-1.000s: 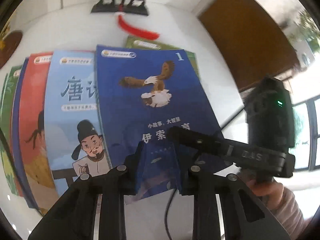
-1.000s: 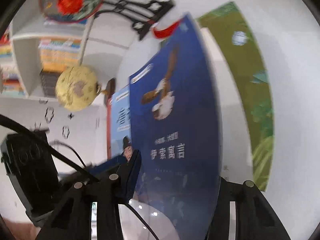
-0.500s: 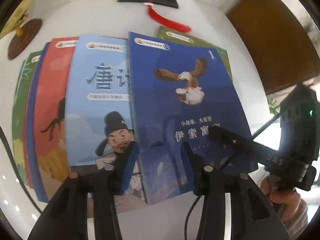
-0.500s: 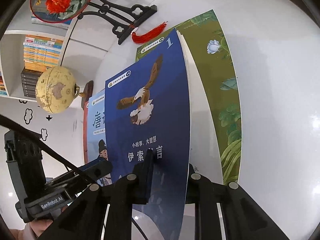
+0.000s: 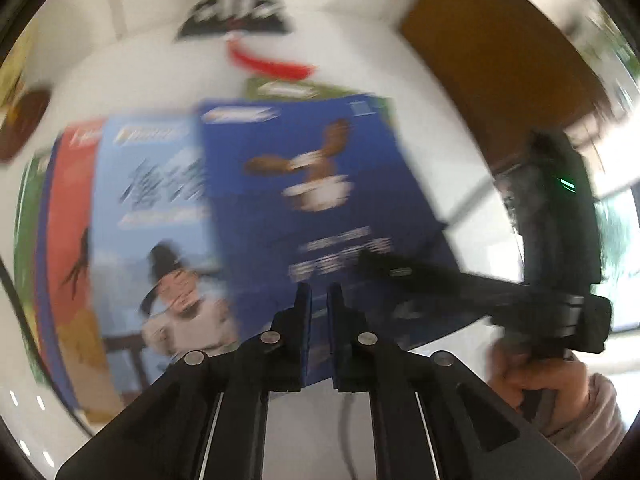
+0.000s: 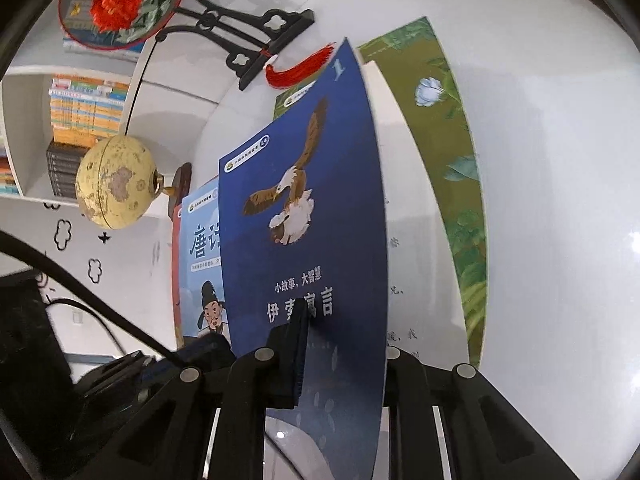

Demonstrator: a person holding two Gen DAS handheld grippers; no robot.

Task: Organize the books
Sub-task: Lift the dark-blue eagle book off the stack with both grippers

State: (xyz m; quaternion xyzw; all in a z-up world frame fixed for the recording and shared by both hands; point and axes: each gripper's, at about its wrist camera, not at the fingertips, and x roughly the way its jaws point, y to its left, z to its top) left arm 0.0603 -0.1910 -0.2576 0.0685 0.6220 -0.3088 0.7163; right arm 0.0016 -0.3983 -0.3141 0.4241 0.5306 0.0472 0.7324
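Observation:
A dark blue book with an eagle on its cover [image 5: 320, 184] [image 6: 308, 216] tops a fanned row of books on a white table. My left gripper [image 5: 319, 308] is shut on its near bottom edge. My right gripper [image 6: 340, 332] is shut on the same book's bottom edge, with one finger [image 6: 298, 328] over the cover and the other under it; the cover is lifted off the open green book [image 6: 452, 184] beneath. A light blue book [image 5: 156, 208] [image 6: 202, 264], a red book [image 5: 68, 216] and further books fan out to the left. The left wrist view is blurred.
A black fan stand [image 6: 248, 36] with a red tassel [image 6: 300, 68] sits behind the books. A yellow globe [image 6: 116, 182] stands at the left, with a bookshelf [image 6: 80, 112] behind it. A brown panel [image 5: 500, 52] lies beyond the table at right.
My left gripper was open over the books and has shut on the dark blue book's bottom edge. My right gripper has kept its hold and raised the cover a little.

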